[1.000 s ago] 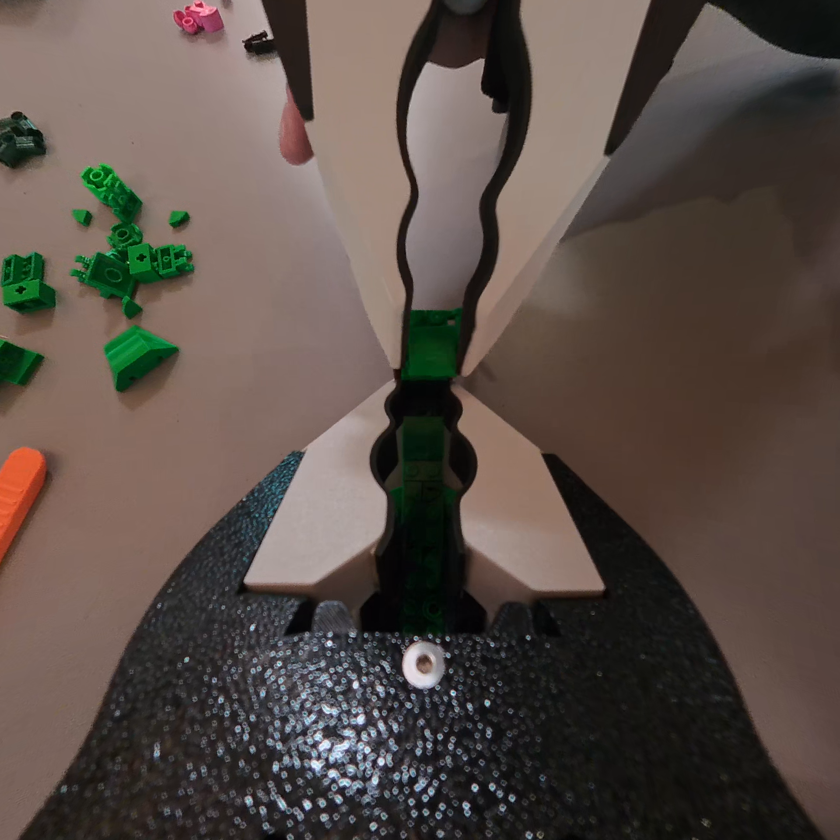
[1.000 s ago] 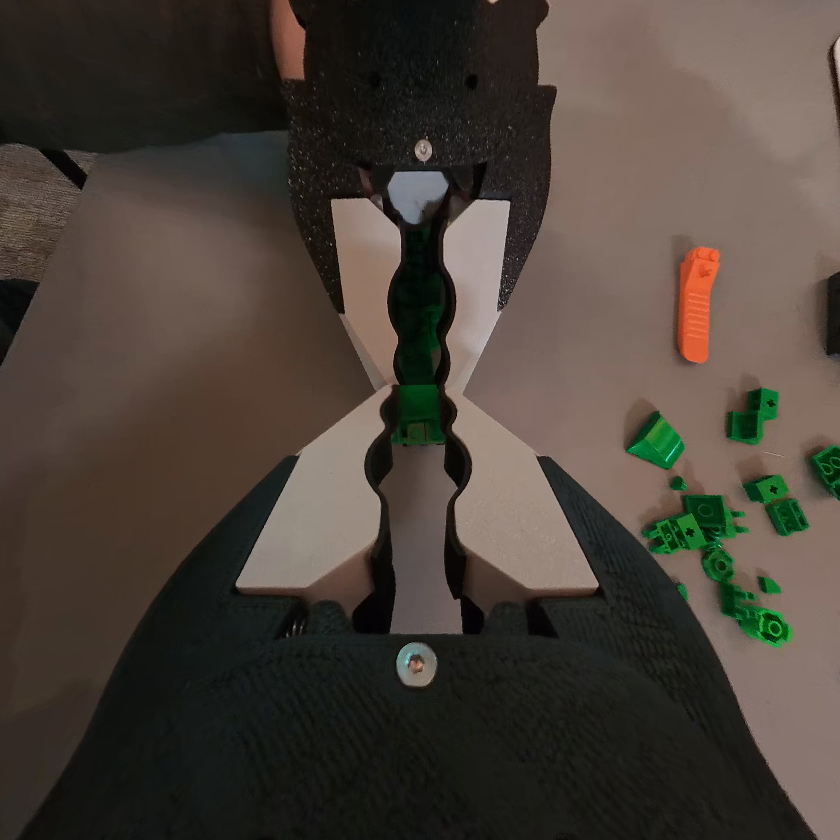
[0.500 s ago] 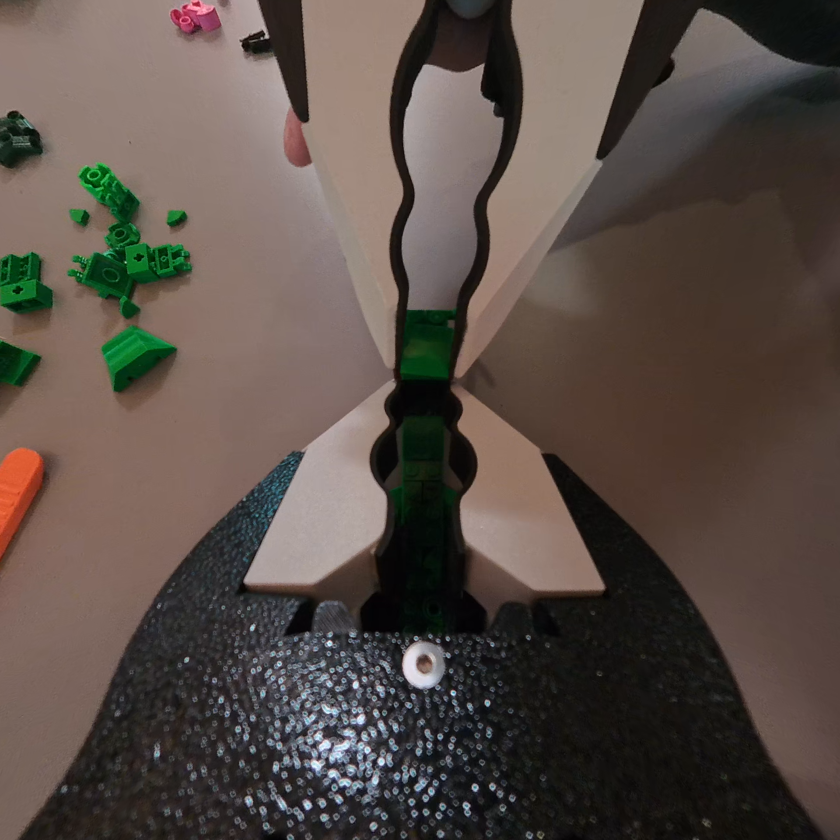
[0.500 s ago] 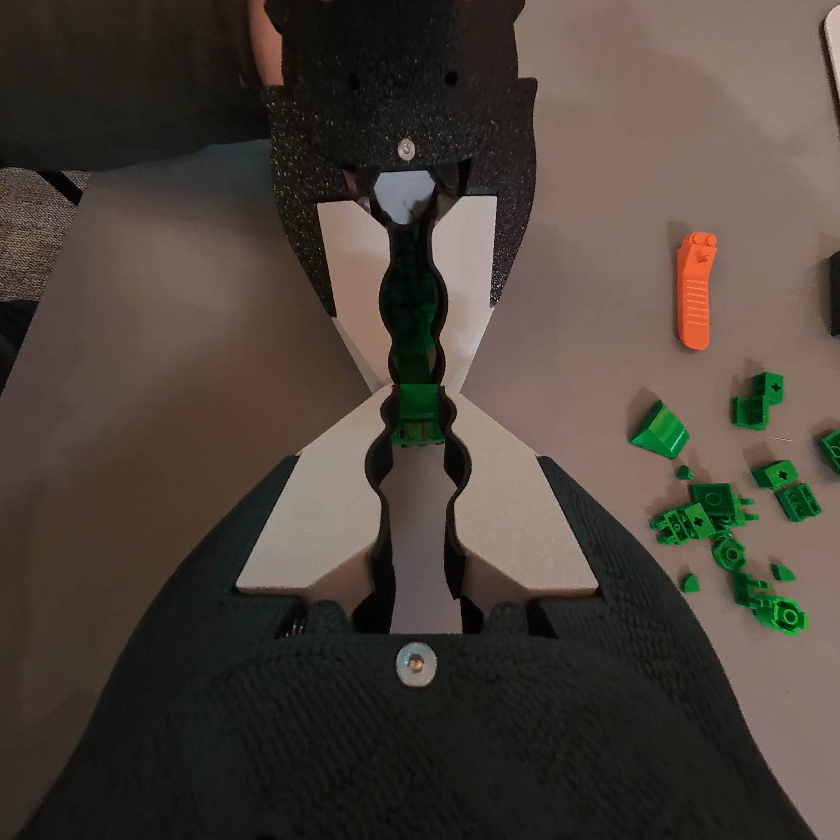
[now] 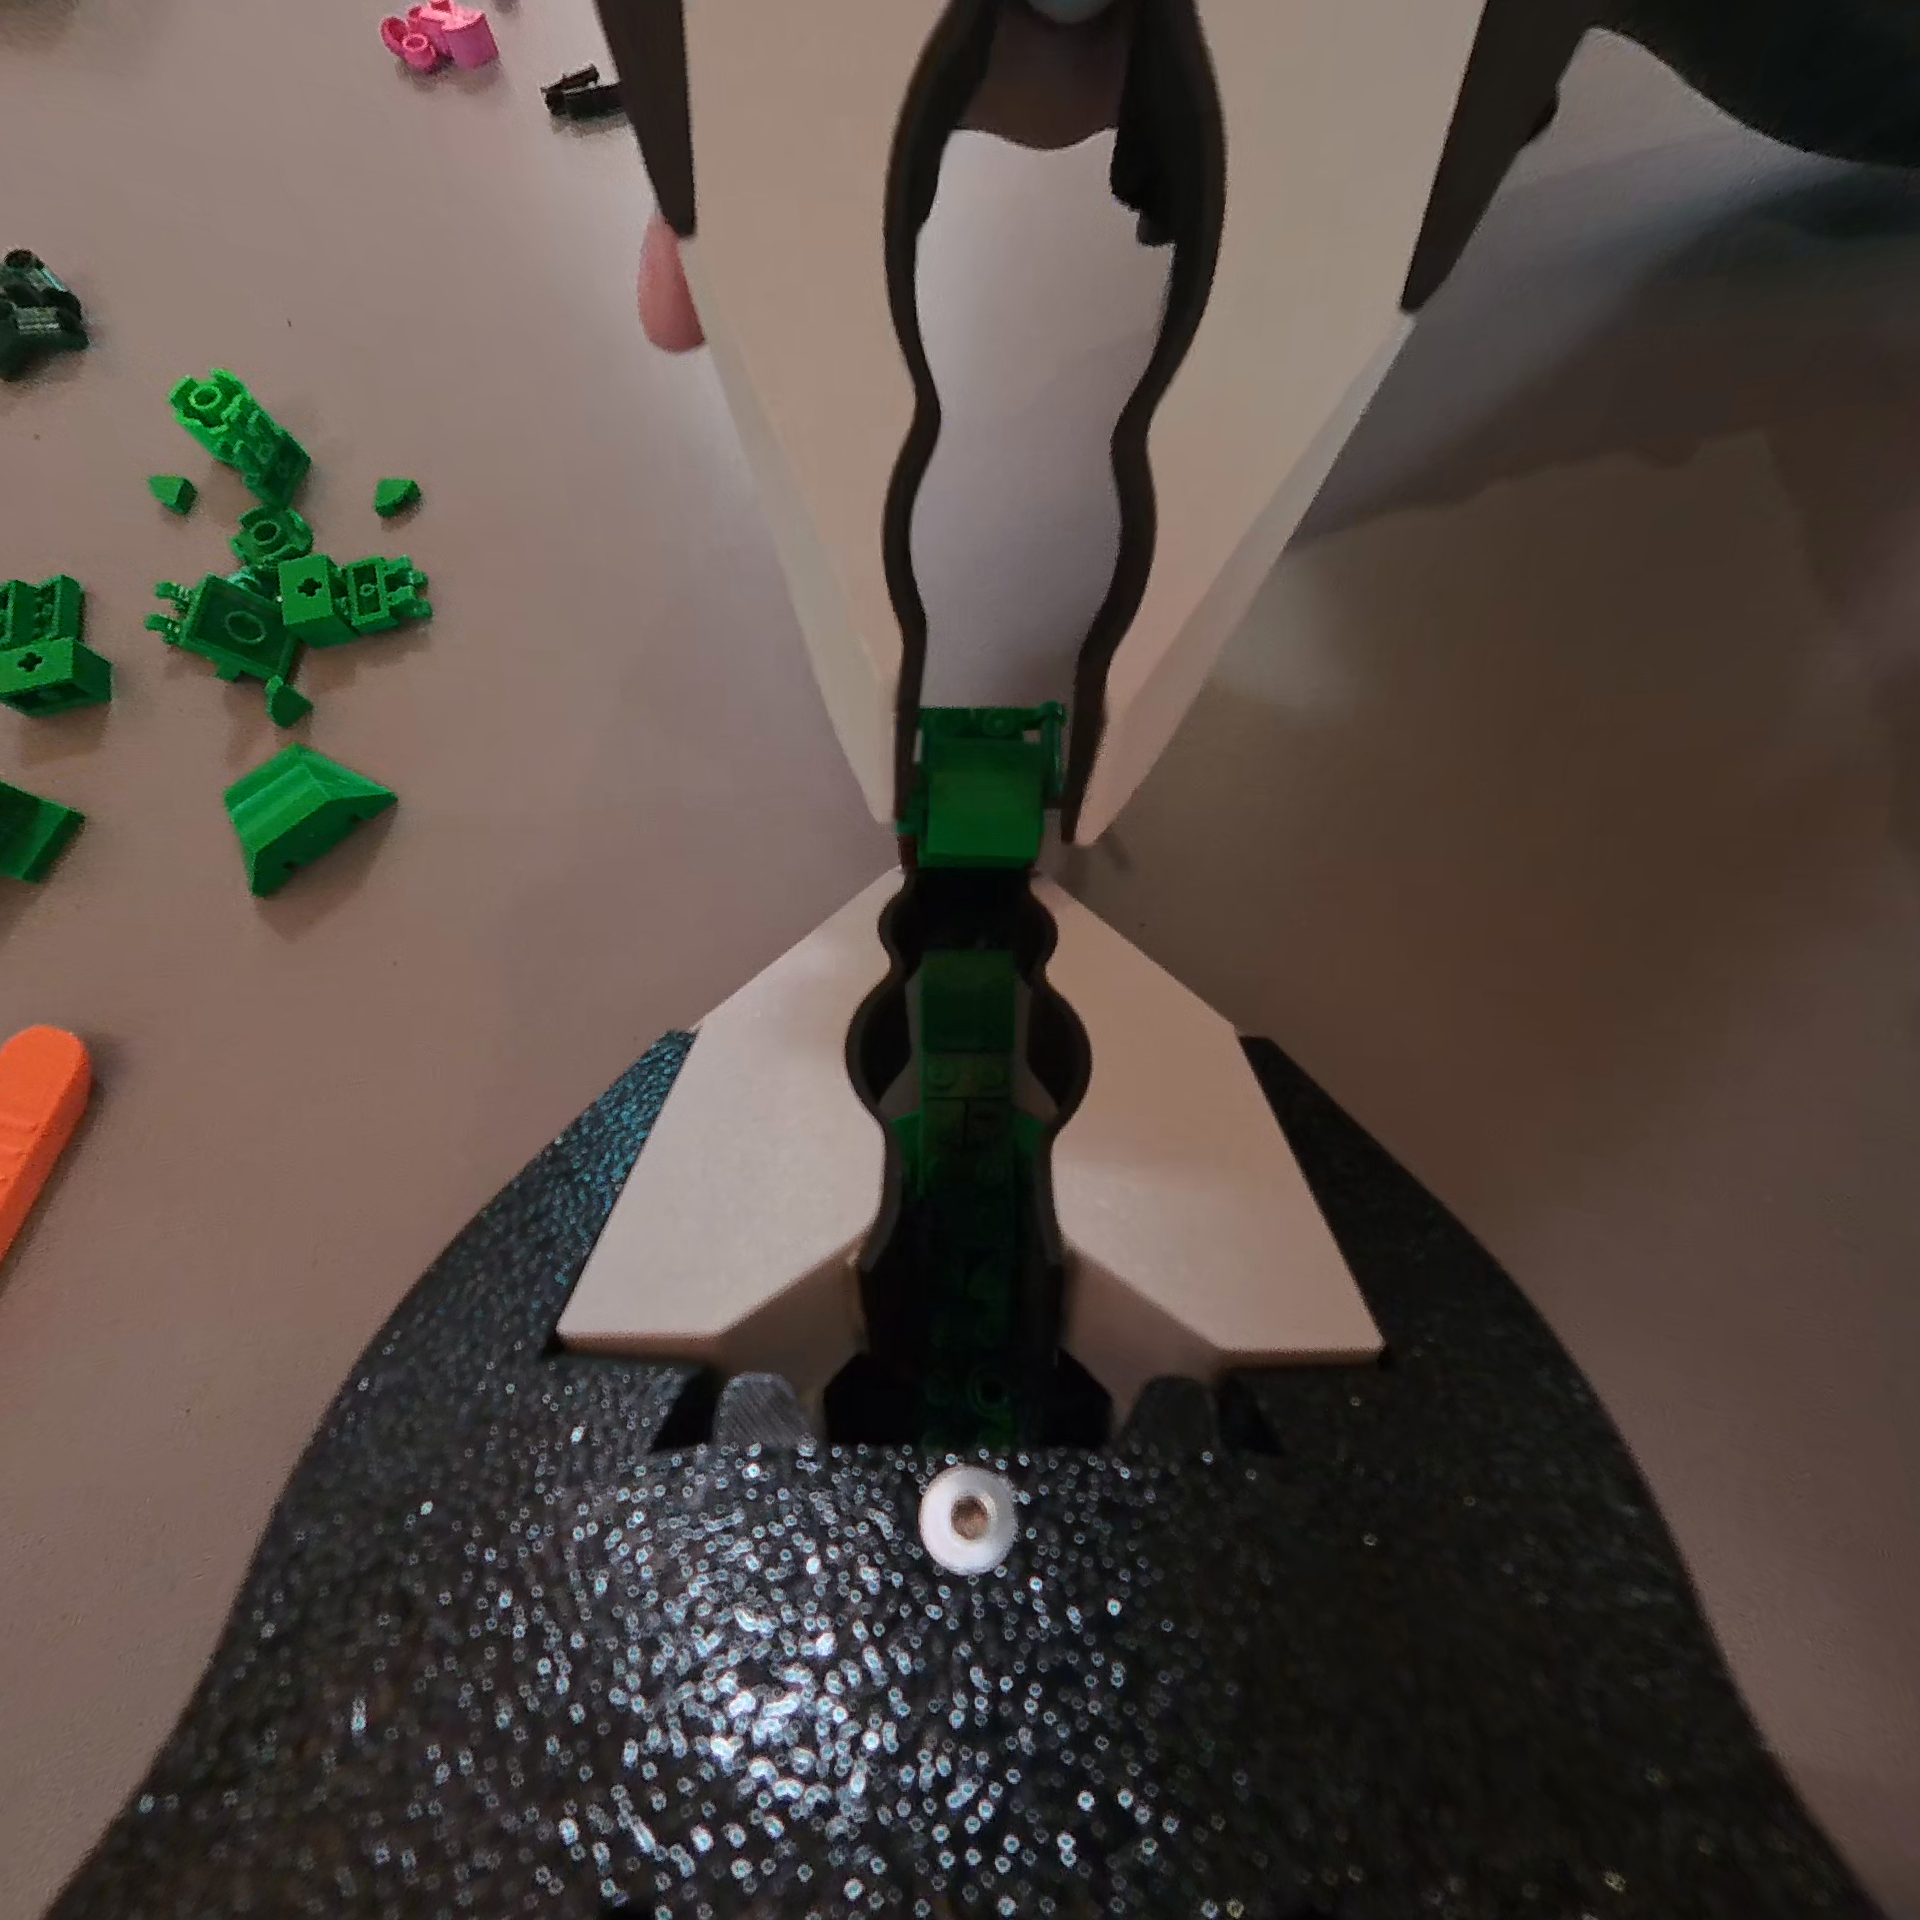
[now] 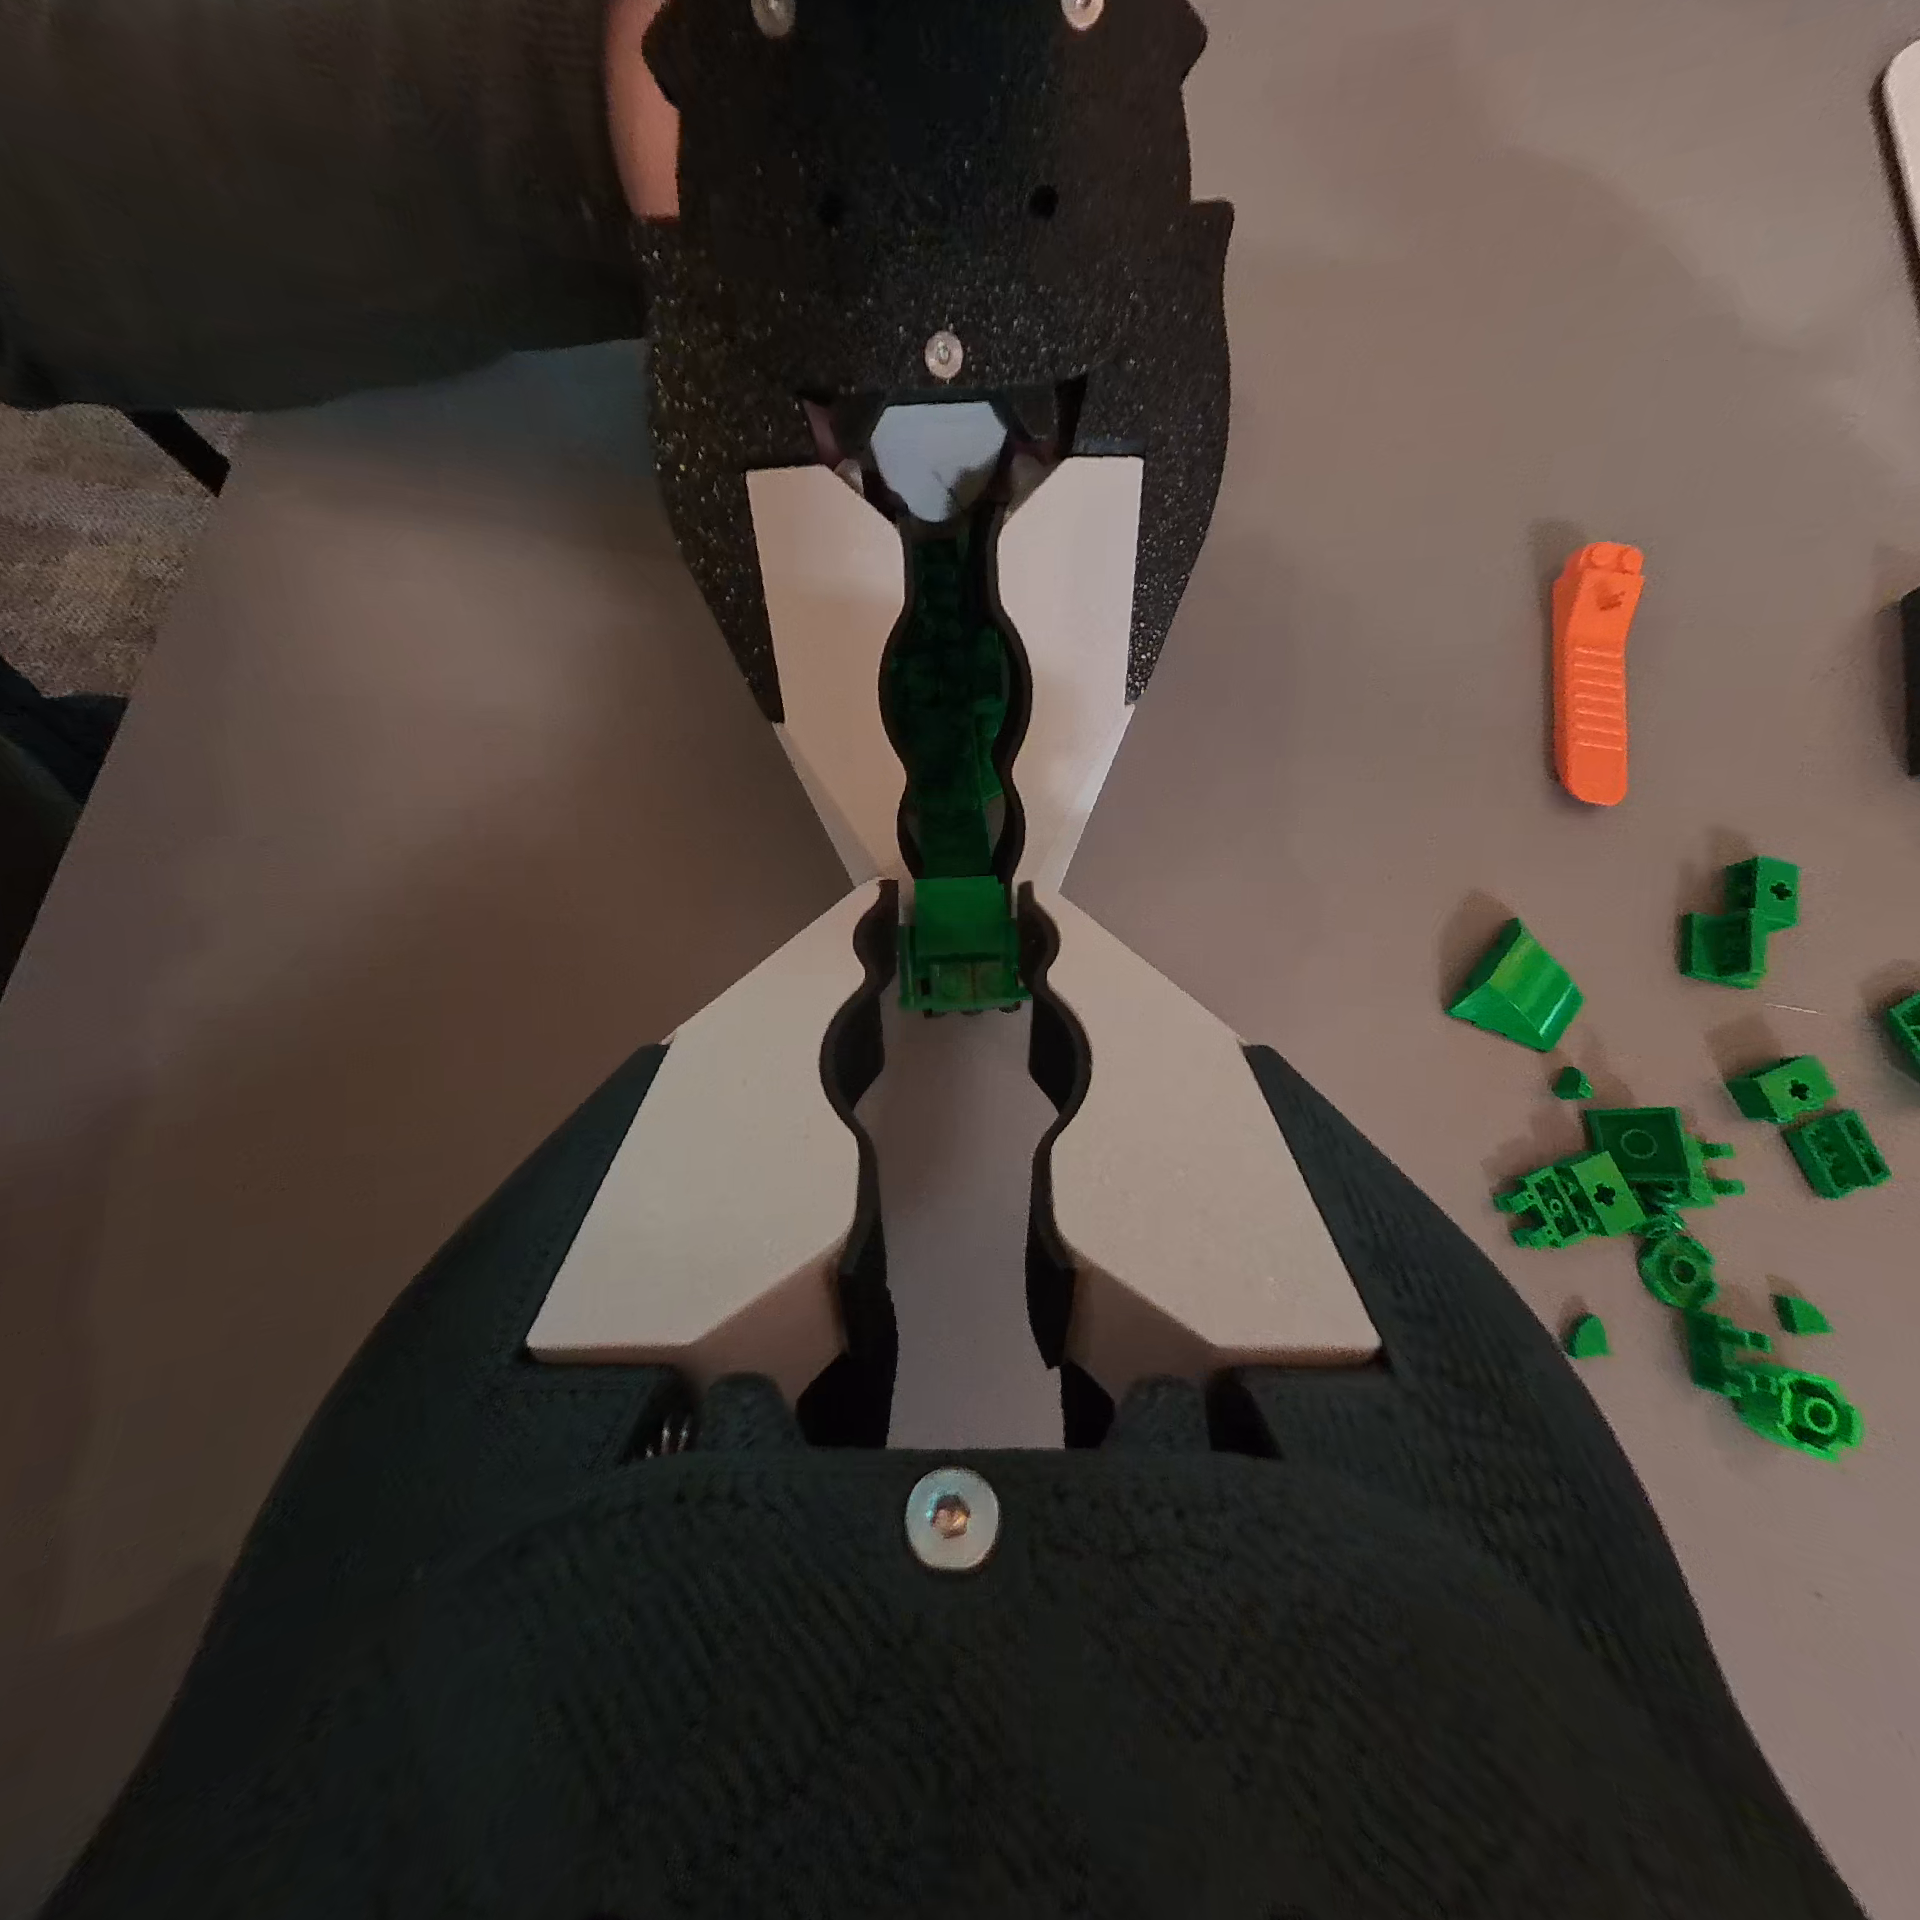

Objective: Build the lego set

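The green lego assembly [image 5: 966, 1049] is sitting clamped lengthwise between the fingers of the left tool [image 5: 966, 904], running from near the tool's body out to its tips. The left tool is pointing straight ahead, tip to tip with the right tool [image 6: 961, 914], which is facing it head-on above the tabletop [image 6: 416, 831]. The right tool is gripping a small green brick [image 6: 961, 951] at its very fingertips, jaws closed on it, with the rest of the channel between its fingers showing bare tabletop. The small green brick is sitting right at the front end of the green lego assembly; whether the two are pressed together I cannot tell. In the right wrist view, loose green pieces [image 6: 1652, 1174] are lying scattered well off to the right side, with an orange brick separator [image 6: 1590, 675] lying beyond them. In the left wrist view, a few pink pieces [image 5: 442, 21] are lying far off at the top left.
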